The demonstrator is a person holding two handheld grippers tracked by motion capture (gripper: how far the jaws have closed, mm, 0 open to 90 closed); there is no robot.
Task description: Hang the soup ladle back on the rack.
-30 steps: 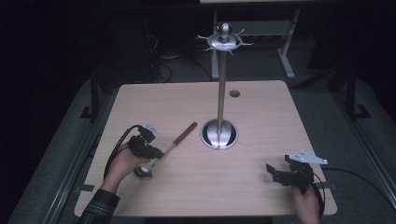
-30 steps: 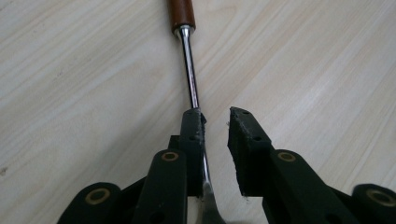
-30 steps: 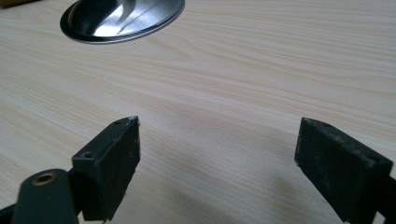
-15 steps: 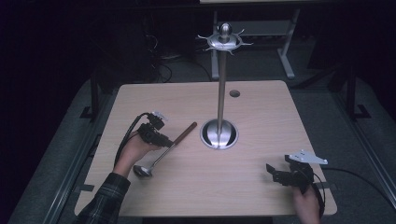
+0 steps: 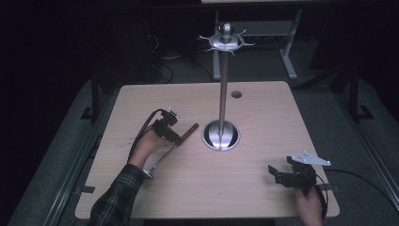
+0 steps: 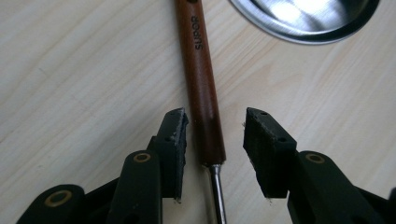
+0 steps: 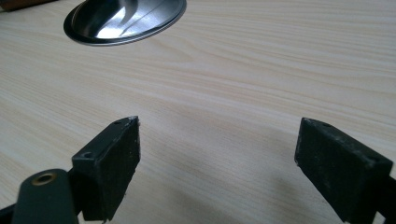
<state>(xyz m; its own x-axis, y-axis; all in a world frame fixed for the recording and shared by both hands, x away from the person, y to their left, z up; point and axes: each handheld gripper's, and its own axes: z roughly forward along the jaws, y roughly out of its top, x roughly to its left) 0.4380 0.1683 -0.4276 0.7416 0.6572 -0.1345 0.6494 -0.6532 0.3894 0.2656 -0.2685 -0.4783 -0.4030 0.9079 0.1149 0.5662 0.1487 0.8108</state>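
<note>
On the bench (image 5: 263,113), left of the stand (image 5: 221,134), lies a ladle (image 5: 171,148): a long utensil with a brown wooden grip, a thin metal shaft and a metal bowl near the bench's left front, partly hidden by the person's left hand. Its grip points toward the stand's round base, close to it but apart.

The left gripper (image 6: 212,135) hangs over the lower end of the grip, just above where wood meets shaft. Its fingers (image 6: 175,140) have just been opening and now stand spread, with the grip between them; the left finger looks close to the wood, the right one is clearly off it, so nothing is pinched.

The right gripper (image 7: 217,161) rests near the bench's right front corner, well apart from the ladle, its fingers spread wide over bare wood.

The ladle looks stiff and fairly light, but likely bowl-heavy, so it may tip toward that end when lifted. The varnished round grip could roll or slip; the thin shaft offers less to hold. Taking it across the wooden grip near the shaft seems the soundest hold.
</note>
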